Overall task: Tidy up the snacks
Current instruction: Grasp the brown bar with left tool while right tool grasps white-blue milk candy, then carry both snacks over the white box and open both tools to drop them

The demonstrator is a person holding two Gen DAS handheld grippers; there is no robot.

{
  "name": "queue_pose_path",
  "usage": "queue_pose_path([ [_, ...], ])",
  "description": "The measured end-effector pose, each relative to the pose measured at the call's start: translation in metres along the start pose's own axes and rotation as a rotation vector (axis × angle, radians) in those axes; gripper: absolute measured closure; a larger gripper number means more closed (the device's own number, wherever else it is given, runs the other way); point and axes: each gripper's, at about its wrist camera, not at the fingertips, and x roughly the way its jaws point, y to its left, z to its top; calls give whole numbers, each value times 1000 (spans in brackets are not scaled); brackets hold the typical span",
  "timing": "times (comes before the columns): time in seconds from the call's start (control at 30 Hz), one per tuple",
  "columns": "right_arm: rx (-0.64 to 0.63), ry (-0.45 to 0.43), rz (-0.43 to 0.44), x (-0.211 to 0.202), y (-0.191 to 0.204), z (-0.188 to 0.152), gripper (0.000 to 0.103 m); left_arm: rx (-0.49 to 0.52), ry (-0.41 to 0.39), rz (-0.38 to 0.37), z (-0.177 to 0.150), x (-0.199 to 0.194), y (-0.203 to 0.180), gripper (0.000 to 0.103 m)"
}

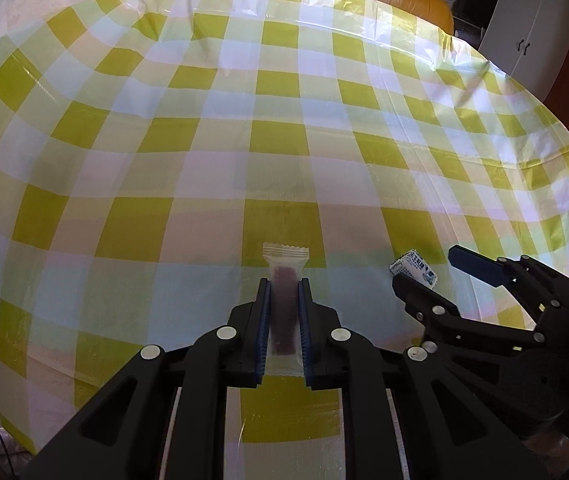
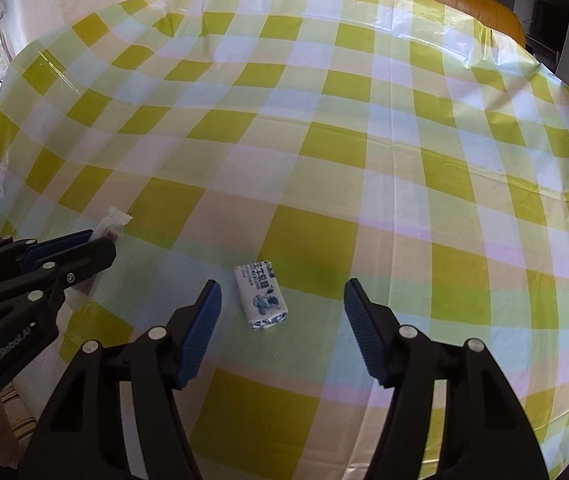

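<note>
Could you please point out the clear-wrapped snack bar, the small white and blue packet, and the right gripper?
Snack bar (image 1: 283,312), left wrist view, dark bar inside the wrapper.
White packet (image 2: 262,298), right wrist view, middle of its printed face.
Right gripper (image 2: 282,326), right wrist view, midway between fingertips.

The tablecloth (image 1: 220,148) looks like thin glossy plastic film, creased and wrinkled, with shine along its folds. Between the pads of the left gripper (image 1: 283,280) a bar (image 1: 284,300) sits in a clear, smooth plastic wrapper with a crimped end. The pads (image 1: 263,320) are ribbed blue rubber; the arms are matt black plastic with bright metal rivets. Ahead of the right gripper (image 2: 280,292), the candy (image 2: 262,298) wears a glossy printed wrapper.
</note>
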Motion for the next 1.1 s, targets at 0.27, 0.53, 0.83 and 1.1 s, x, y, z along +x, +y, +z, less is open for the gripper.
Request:
queue_pose_path([
  [0.27, -9, -5, 15, -1, 6, -1, 83, -19, -7, -26, -6, -8, 3, 91],
  [0.53, 35, -28, -1, -33, -8, -24, 83, 11, -17, -70, -14, -21, -16, 91],
  [0.83, 189, -23, -89, -89, -61, -82, 83, 130, -12, -188, -36, -43, -82, 91],
  [1.1, 260, -24, -164, -133, -100, -130, 83, 243, -3, -277, -59, -62, -143, 91],
])
